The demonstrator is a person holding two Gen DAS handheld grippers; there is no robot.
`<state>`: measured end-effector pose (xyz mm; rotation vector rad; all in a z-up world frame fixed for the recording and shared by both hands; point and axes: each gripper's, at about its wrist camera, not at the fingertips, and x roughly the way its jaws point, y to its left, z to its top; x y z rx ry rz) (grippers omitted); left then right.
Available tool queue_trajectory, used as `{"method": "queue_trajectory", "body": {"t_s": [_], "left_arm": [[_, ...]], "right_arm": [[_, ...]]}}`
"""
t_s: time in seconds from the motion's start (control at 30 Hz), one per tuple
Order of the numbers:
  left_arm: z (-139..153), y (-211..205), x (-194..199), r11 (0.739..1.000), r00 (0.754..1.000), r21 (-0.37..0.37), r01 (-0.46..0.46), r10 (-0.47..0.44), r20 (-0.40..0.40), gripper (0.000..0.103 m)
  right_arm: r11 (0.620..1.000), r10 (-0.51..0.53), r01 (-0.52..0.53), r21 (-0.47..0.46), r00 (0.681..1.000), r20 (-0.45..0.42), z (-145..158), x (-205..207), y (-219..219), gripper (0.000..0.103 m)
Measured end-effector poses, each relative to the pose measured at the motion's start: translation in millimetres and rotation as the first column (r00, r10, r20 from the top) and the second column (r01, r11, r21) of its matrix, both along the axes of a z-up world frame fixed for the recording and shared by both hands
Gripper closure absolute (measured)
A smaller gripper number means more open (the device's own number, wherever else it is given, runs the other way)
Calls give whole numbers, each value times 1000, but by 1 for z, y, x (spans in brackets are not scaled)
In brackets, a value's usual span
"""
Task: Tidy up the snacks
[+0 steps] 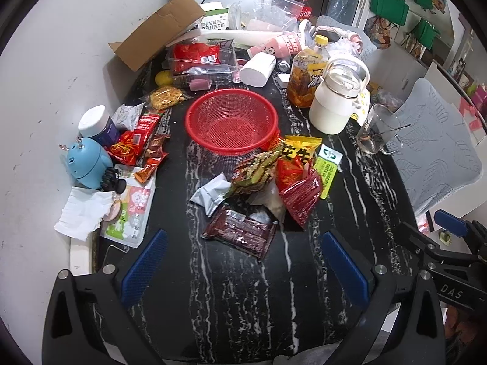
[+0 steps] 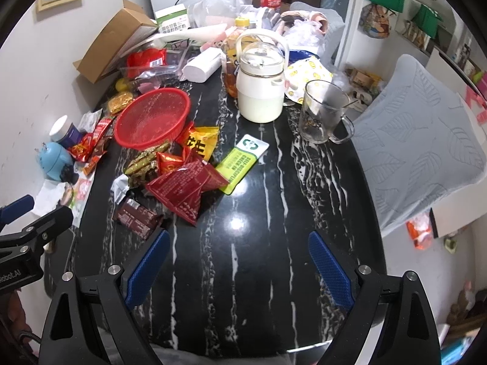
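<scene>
An empty red mesh basket [image 1: 232, 120] [image 2: 152, 117] sits mid-table on the black marble top. In front of it lies a heap of snack packets: a yellow peanut bag [image 1: 299, 149] [image 2: 201, 141], a dark red bag [image 1: 301, 197] [image 2: 185, 187], a green-gold packet [image 1: 255, 172] [image 2: 143, 161], a grey packet [image 1: 211, 193] and a brown chocolate wrapper [image 1: 240, 232] [image 2: 137, 217]. More red and brown packets [image 1: 137, 141] [image 2: 91, 146] lie left of the basket. My left gripper [image 1: 243, 245] hovers open just short of the brown wrapper. My right gripper [image 2: 239, 243] is open over bare table, right of the heap.
A white kettle-shaped jug [image 1: 333, 103] [image 2: 260, 88], a tea bottle [image 1: 307, 73] and a glass mug [image 2: 321, 112] stand at the right. A cardboard box [image 1: 158, 32], clear container and cups crowd the back. A blue gadget [image 1: 85, 162], jar and tissues sit left. A padded chair [image 2: 420, 140] is right of the table.
</scene>
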<state>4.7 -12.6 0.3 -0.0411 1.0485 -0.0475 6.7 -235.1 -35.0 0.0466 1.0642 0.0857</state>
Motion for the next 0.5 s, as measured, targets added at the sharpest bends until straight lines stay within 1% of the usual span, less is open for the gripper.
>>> {"method": "queue_trajectory", "body": {"t_s": [0.27,0.33,0.5], "left_arm": [[-6,-21,15,1000,1000,-23,-10,10,13,0],[-10,-26,20,1000,1000,-16,-7,8,20,0],[-27,-43,36,1000,1000,-5,16,-16,2,0]], "right_arm": [[999,38,-38,19,999,-15,-5,20,-19,10],[999,42,-41,32,999,-29,-9,27,-26,10],[997,52,-49,53,996,-70,-25,41,-39,10]]}}
